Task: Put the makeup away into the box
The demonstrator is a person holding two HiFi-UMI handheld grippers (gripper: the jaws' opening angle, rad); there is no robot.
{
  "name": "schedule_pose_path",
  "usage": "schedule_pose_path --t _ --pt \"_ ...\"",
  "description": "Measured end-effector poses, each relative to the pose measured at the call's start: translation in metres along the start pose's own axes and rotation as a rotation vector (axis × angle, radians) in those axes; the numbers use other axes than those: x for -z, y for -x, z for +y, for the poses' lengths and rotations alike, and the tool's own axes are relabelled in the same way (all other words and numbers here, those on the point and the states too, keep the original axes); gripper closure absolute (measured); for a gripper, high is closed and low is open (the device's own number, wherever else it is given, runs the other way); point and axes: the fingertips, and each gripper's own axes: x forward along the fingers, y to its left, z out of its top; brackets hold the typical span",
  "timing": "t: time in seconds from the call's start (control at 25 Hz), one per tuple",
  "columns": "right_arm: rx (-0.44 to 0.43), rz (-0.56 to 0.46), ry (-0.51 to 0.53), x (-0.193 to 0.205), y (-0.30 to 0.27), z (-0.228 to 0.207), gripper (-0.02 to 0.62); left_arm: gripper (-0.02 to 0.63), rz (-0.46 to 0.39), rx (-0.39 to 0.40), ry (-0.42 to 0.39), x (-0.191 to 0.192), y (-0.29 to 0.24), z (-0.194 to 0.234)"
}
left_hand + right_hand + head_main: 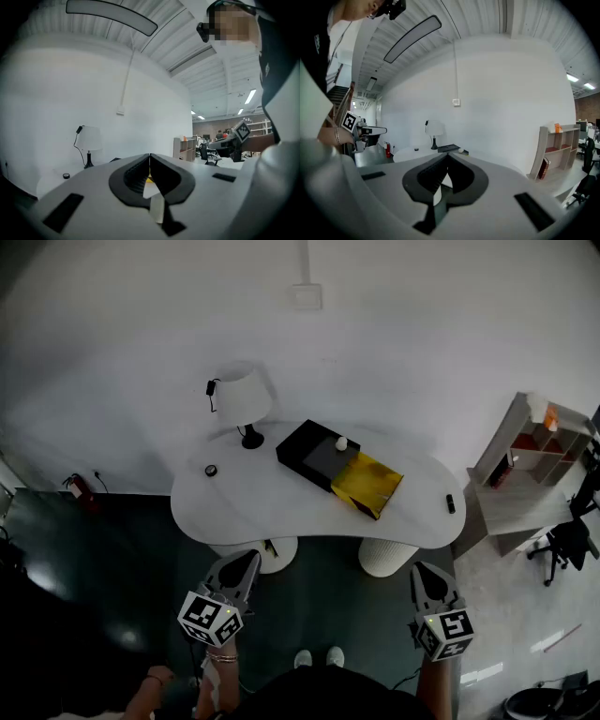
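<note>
My left gripper and my right gripper both have their jaws shut tight, with nothing in them. They hang in the air near the white table, not touching it. The black box sits on the table, well ahead of both jaws. A shiny gold thing lies right against the box.
</note>
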Motion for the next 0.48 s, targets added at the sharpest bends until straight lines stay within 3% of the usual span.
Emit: schedule_pose_path --t 0.48 --pt "-0.019 -0.005 -0.036 0.004 0.004 -0.015 0.577 0.588 0.004 0.022 0.021 -0.003 -0.014 -0.016"
